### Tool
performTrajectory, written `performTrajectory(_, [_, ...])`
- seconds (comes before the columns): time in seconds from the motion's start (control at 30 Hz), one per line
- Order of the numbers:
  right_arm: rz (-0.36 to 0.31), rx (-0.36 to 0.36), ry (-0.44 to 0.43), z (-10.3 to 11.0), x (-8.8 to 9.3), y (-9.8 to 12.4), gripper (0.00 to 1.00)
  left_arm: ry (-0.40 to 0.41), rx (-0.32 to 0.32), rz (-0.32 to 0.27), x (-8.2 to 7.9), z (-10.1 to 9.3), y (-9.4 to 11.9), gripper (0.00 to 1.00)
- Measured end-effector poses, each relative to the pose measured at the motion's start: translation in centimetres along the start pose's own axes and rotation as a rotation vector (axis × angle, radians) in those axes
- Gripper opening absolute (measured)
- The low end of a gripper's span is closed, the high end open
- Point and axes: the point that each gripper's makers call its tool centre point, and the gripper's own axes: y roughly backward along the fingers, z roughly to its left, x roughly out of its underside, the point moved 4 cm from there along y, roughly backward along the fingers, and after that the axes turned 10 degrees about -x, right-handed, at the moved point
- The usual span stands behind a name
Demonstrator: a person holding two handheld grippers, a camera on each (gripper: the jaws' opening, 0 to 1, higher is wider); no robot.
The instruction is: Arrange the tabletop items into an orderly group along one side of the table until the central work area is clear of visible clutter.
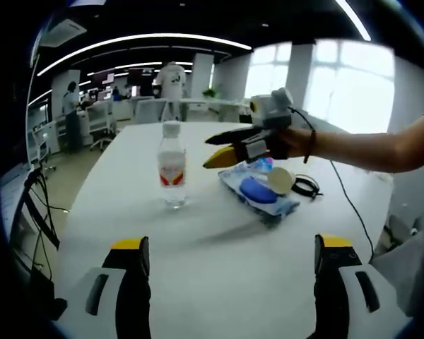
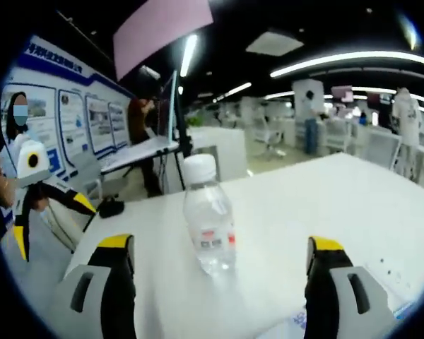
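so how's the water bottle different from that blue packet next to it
The water bottle stands upright; the blue packet lies flat. The bottle is clear with a white cap and red label; the packet is opaque blue and white. Nothing rests on the bottle; a round cream object sits on the packet. Both are on the white table.

Black jaws — yellow tips; dark wristband (image 1: 311, 146)
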Motion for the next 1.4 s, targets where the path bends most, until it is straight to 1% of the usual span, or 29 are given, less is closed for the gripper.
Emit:
performTrajectory(0.07, [0.001,0.007,0.0,0.2,0.0,0.8,1.0,0.001,-0.002,-0.001,0.0,0.0,0.1,0.97])
performTrajectory(0.13, [0.0,0.018,0.0,0.3,0.0,2.0,1.0,-0.001,0.0,0.0,-0.1,-0.1,0.2,0.97])
performTrajectory(0.2, [-0.001,0.021,-0.002,0.5,0.0,2.7,1.0,-0.002,0.0,0.001,-0.1,-0.1,0.4,0.97])
performTrajectory(0.4, [0.017,0.037,0.002,1.3,0.4,5.0,1.0,-0.015,0.004,0.0,-0.4,-0.3,0.6,0.97])
performTrajectory(0.57, [0.039,0.055,0.0,1.9,1.2,7.0,1.0,-0.023,0.013,-0.006,-0.8,-0.7,0.7,0.97])
performTrajectory(0.87, [0.062,0.085,-0.008,2.7,2.5,9.7,1.0,-0.032,0.021,-0.011,-1.0,-1.1,0.9,0.97])
performTrajectory(1.1, [0.098,0.113,-0.024,3.1,4.1,12.1,1.0,-0.036,0.024,-0.009,-0.9,-1.4,1.0,0.97])
performTrajectory(1.4, [0.144,0.154,-0.045,3.2,6.4,14.5,1.0,-0.044,0.036,-0.012,-1.0,-1.8,1.0,0.97])
